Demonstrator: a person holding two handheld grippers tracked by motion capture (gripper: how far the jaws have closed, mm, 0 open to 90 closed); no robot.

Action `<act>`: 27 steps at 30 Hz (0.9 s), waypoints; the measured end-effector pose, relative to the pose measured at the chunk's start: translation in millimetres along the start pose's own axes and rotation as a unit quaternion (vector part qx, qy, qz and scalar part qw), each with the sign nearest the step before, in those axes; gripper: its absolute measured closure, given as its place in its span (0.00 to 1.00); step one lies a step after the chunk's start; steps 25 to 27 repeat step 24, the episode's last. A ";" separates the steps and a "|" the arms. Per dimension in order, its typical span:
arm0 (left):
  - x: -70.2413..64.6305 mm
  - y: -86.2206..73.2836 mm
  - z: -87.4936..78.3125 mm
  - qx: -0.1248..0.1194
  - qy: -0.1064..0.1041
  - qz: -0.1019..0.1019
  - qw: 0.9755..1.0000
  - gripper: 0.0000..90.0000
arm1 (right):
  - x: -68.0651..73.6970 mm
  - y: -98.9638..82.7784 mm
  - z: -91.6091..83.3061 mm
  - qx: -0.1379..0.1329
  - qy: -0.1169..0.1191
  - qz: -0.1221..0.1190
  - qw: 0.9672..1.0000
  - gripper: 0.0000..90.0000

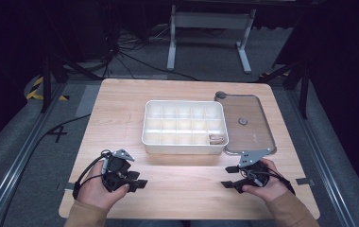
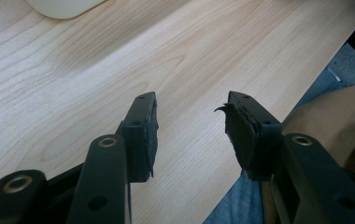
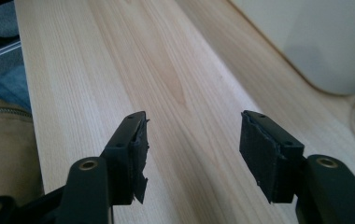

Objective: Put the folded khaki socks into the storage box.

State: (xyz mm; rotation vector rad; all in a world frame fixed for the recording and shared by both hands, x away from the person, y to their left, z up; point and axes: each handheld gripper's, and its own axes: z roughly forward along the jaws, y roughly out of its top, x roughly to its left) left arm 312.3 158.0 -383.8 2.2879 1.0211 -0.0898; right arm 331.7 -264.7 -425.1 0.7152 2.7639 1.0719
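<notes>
Resting mid-tabletop [image 1: 121, 109], the white tray [image 1: 184, 126] of small compartments has one small tan item [image 1: 217, 139] in its near right cell; its clear lid [image 1: 246, 123] lies flat, touching the tray's right side. Near of the tray, the left gripper [image 1: 139, 183] and right gripper [image 1: 230, 183] sit low over bare wood, pointing at each other, jaws spread wide and holding nothing. Judged step: between actions, hands parked. Next move likely calls for reaching to the lid to cover the tray.
</notes>
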 end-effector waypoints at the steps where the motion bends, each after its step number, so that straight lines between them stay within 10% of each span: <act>1: 0.2 0.1 0.3 0.001 0.000 0.001 1.000 0.60 | 0.8 -1.7 2.0 0.001 -0.001 -0.002 1.000 0.48; 27: 5.8 -0.6 19.6 0.011 0.013 0.003 1.000 0.50 | 18.4 -17.1 20.1 -0.027 -0.028 -0.032 0.999 0.50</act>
